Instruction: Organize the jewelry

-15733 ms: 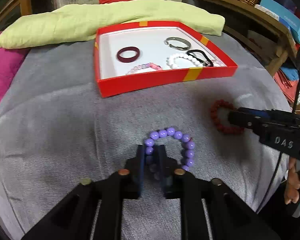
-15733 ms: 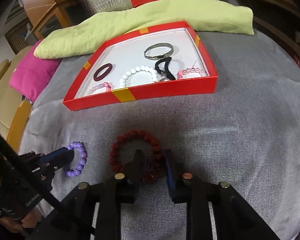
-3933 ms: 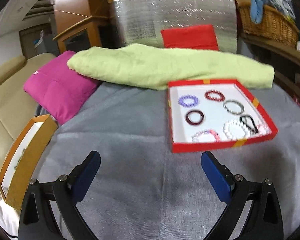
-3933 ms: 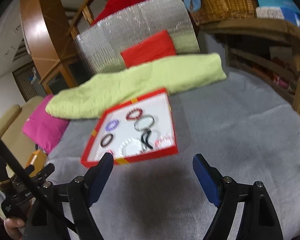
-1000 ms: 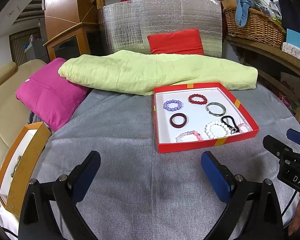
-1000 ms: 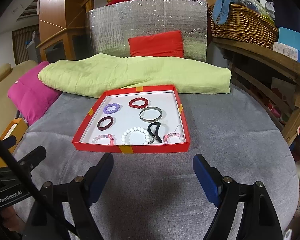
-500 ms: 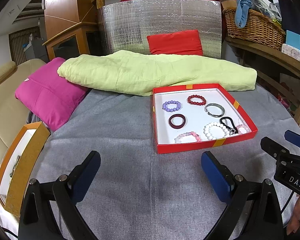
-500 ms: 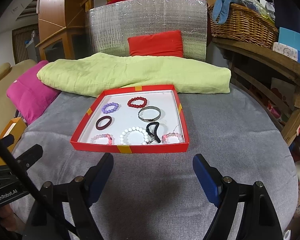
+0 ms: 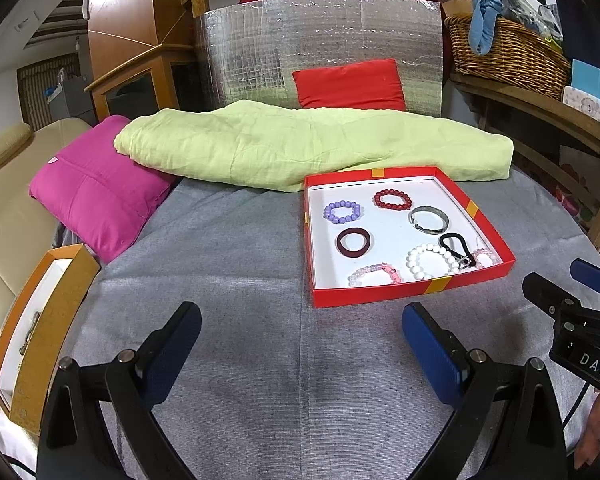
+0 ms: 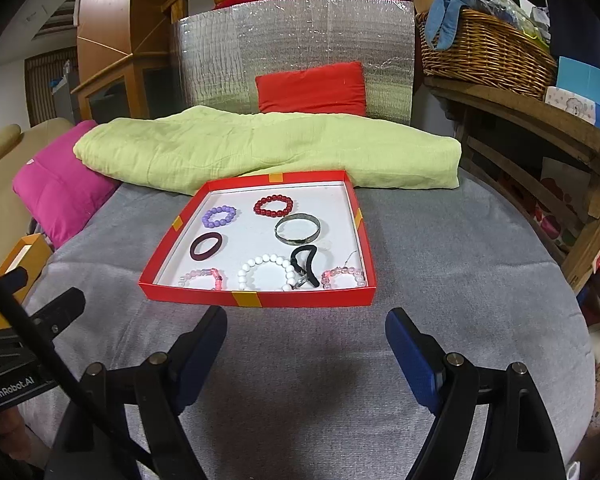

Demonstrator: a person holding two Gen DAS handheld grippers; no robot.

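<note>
Both grippers hang empty over a grey cloth (image 9: 228,264), jaws spread wide, with a red tray (image 10: 260,300) of jewelry just ahead. The left gripper (image 9: 300,344) and the right gripper (image 10: 306,342) each show blue pads well apart and nothing between them.

Inside the tray lie 8 pieces: a purple bracelet (image 10: 219,216) and a red bracelet (image 10: 273,205) along the far side, a silver bangle (image 10: 298,229) and a dark ring (image 10: 207,246) in the middle, and a pink bracelet (image 10: 202,278), a white bracelet (image 10: 266,270), a black loop (image 10: 305,264) and a 2nd pink strand (image 10: 344,276) along the near wall. No jewelry shows on the cloth outside the tray, so the sorting looks finished, or nearly so.

If anything is left to do, it is at the near right corner (the one crowded spot), where the black loop lies against the white bracelet and a small clasp sits between them. Parting them would call for a narrow, closing pinch on the loop's free far end, a lift straight up clear of the beads, and a set-down on bare white floor beside the bangle. The near wall stands in the way of a low approach, so coming in from above would be safer. A green quilt (image 9: 312,144) lies behind the tray, and an orange box (image 9: 44,320) sits off the left edge.
</note>
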